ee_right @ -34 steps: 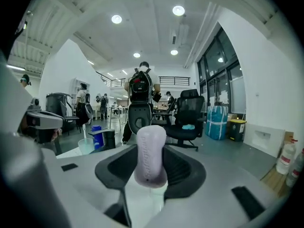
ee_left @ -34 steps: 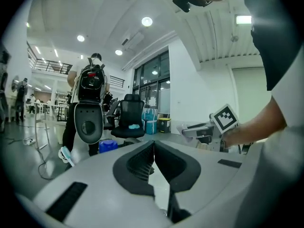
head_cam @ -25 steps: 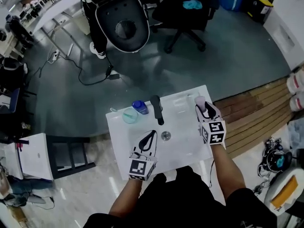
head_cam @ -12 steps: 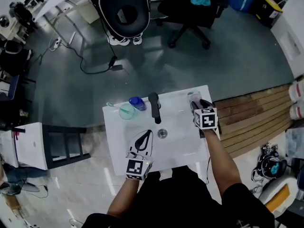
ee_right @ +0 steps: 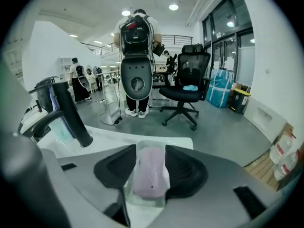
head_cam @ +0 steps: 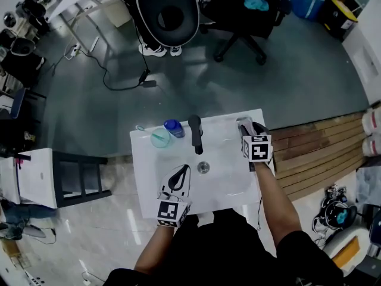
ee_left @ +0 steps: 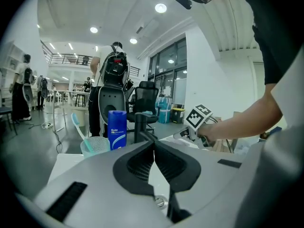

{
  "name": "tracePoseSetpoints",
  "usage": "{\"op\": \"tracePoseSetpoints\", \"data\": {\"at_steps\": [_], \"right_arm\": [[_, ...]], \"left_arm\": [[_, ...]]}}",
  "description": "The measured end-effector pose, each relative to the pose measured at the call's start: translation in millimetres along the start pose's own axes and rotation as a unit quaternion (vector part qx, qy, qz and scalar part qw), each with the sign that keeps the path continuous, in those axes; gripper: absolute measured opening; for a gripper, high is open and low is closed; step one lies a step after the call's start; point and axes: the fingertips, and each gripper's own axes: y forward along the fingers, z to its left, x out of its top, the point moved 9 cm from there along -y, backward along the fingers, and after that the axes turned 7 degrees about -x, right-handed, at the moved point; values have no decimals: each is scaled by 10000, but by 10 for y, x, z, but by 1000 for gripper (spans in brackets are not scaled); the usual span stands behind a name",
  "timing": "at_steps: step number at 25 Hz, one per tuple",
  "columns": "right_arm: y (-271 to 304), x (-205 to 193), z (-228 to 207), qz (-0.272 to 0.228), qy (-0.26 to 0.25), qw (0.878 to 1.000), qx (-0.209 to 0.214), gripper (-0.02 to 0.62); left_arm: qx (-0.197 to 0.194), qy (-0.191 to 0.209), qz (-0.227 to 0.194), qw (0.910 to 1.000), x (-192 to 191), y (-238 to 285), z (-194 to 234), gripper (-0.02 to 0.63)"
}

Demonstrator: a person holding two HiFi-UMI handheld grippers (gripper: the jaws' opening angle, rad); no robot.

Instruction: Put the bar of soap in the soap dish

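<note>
The pink bar of soap [ee_right: 151,171] lies in the clear soap dish [ee_right: 141,202] on the back right corner of the white sink [head_cam: 229,180]. My right gripper [ee_right: 151,151] straddles it, its jaws opening, one black pad on each side of the bar and no longer squeezing it. In the head view the right gripper [head_cam: 249,130] covers most of the soap dish [head_cam: 242,123]. My left gripper [head_cam: 178,179] is shut and empty, hovering over the basin just left of the drain [head_cam: 204,167]; in the left gripper view its tips [ee_left: 154,144] meet.
A black faucet [head_cam: 196,134] stands at the back middle of the sink. Left of it are a blue bottle [head_cam: 173,128] and a clear cup [head_cam: 159,140] holding a toothbrush. Office chairs stand beyond the sink on the grey floor; wooden boards [head_cam: 315,142] lie to the right.
My right gripper came down with the soap onto the dish at the sink's back right corner and its jaws widened. The left gripper stayed nearly still.
</note>
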Motion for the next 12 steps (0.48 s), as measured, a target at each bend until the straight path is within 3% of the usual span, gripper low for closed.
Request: {"op": "tracePoseSetpoints", "data": {"at_steps": [6, 12], "right_arm": [[-622, 273, 81, -994, 11, 9950, -55, 151], [-1332, 544, 276, -1962, -84, 9803, -211, 30]], "left_arm": [[-81, 146, -180, 9997, 143, -72, 51, 21], [-99, 325, -473, 9983, 419, -62, 79, 21]]}}
